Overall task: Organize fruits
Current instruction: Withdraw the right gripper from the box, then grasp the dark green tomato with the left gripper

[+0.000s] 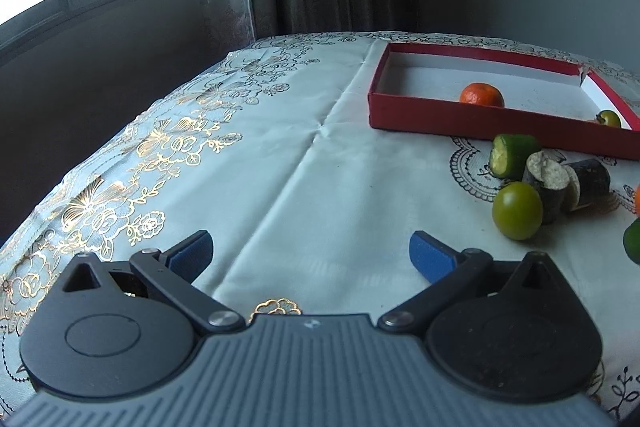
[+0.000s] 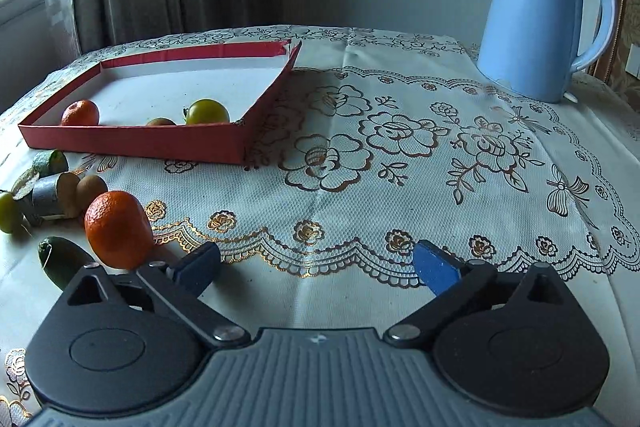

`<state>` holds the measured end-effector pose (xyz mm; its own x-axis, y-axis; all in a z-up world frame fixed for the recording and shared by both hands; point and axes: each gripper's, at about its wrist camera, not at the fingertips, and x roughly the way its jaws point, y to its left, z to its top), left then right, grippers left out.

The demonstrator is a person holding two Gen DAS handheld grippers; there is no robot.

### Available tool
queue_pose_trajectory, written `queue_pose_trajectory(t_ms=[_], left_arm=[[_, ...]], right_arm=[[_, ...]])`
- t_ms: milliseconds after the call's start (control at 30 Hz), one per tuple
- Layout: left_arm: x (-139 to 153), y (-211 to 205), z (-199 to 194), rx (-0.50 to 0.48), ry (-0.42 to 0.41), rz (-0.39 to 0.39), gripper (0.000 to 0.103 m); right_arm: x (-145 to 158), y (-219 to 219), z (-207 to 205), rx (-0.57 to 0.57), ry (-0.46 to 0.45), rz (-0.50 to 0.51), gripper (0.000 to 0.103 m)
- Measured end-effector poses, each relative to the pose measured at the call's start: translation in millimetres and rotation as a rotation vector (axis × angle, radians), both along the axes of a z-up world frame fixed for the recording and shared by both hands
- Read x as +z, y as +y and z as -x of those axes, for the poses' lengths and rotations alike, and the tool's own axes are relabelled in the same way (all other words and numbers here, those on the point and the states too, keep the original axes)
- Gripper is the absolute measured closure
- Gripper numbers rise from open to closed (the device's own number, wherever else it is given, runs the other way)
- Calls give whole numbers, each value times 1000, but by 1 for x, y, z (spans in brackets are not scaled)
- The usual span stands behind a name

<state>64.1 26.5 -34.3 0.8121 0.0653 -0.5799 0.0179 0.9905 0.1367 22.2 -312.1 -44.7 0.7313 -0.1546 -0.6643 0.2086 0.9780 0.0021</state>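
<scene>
1. Both grippers hover over the cloth-covered surface (image 2: 400,167) with nothing in them. The left gripper (image 1: 311,253) has its jaws spread wide over bare cloth, and the right gripper (image 2: 318,265) has its jaws spread just as wide.
2. The red tray (image 2: 132,143) sits toward the back of the surface and already holds a small orange (image 2: 80,113), a green-yellow round fruit (image 2: 208,111) and a third piece mostly hidden behind the near wall.
3. Loose pieces lie in front of the tray: a big orange (image 2: 118,229) just beside the right gripper's left finger, a dark green fruit (image 2: 60,261) next to it, a green round fruit (image 1: 517,211), a cut green chunk (image 1: 512,155) and two dark-skinned cut cylinders (image 1: 568,183).
4. The big orange looks firm but squashable, with a pebbled skin that should grip well; I would take it across its middle with a gentle squeeze. It stands slightly taller than wide, its long axis near upright.
5. The cylinders lie on their sides, cut faces turned toward the left gripper, and look stiff. Pinching their curved sides seems safer than their flat ends.
6. The round green fruit looks smooth and may roll or slip.
7. A blue kettle (image 2: 536,19) stands well apart at the far right.
</scene>
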Motion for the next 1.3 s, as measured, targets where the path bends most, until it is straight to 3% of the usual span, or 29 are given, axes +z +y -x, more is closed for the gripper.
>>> queue_pose_trajectory(t_ms=[100,367,767,900,1000,1167,1300], left_arm=[[7,-17,3,-66,-16,-2,0],[13,-65,6,-182,-93,-100,0],[4,-73,4,-294,-71,-77,0],[2,-78,-1,-327,-48,-82,13],[-3,-80,-5,-323,-34,-85,15],[-4,-75,-9,-327,-15,-32,27],[-5,-76,-9,-342,-4,-21,52]], right_arm=[[0,0,0,0,0,0,0],[0,0,0,0,0,0,0],[0,0,0,0,-1,0,0],[0,0,0,0,-1,0,0],[0,0,0,0,-1,0,0],[0,1,0,0,-1,1,0],[0,1,0,0,-1,0,0]])
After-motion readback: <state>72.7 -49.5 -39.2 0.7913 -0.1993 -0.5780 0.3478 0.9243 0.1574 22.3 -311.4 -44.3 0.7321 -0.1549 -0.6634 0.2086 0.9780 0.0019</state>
